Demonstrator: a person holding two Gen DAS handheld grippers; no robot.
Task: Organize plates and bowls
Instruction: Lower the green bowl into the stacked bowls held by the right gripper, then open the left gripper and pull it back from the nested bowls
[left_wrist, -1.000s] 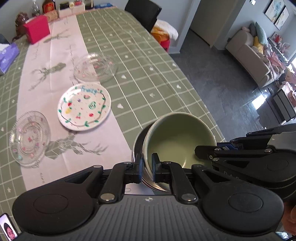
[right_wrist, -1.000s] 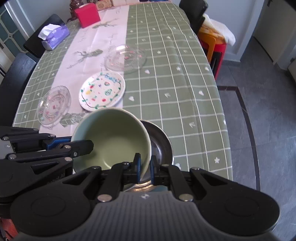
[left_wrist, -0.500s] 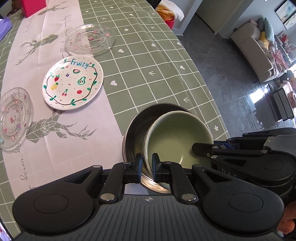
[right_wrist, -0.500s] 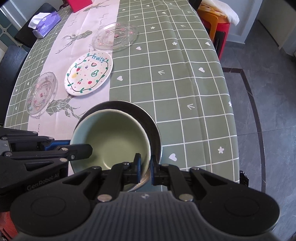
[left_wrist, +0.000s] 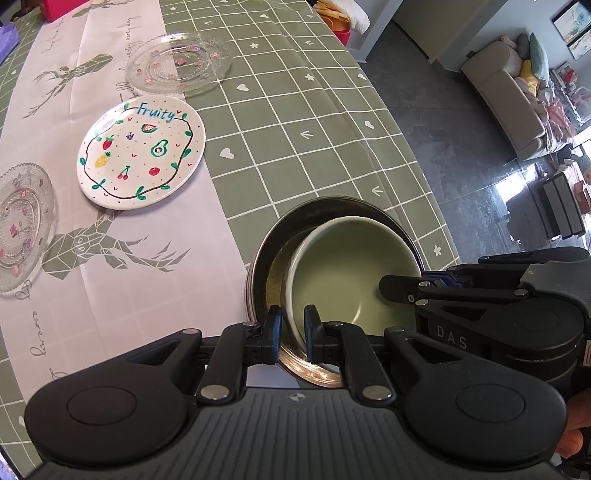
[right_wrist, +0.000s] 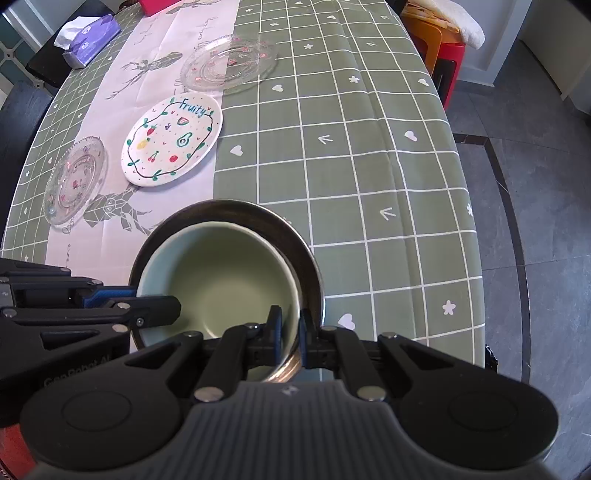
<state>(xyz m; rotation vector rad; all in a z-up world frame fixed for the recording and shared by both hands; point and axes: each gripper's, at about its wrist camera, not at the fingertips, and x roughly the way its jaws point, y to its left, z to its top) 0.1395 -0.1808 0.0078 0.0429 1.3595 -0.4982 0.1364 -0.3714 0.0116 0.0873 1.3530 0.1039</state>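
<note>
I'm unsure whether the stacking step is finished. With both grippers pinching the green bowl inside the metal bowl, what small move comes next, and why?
Probably open both grippers and let go. The green bowl already sits down inside the metal bowl, its rim below the metal rim, so the left gripper and right gripper, each shut on opposite sides of its rim, seem no longer needed.

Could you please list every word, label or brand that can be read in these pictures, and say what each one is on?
"Fruity": in blue on the white fruit plate.
"DAS": on the body of the right gripper, in the left wrist view.
"GenRobot.AI": faint on the body of the left gripper, in the right wrist view; partly cut off.
Cursive writing on the pale table runner: too distorted to read.
Print on the purple tissue pack: too small.
</note>
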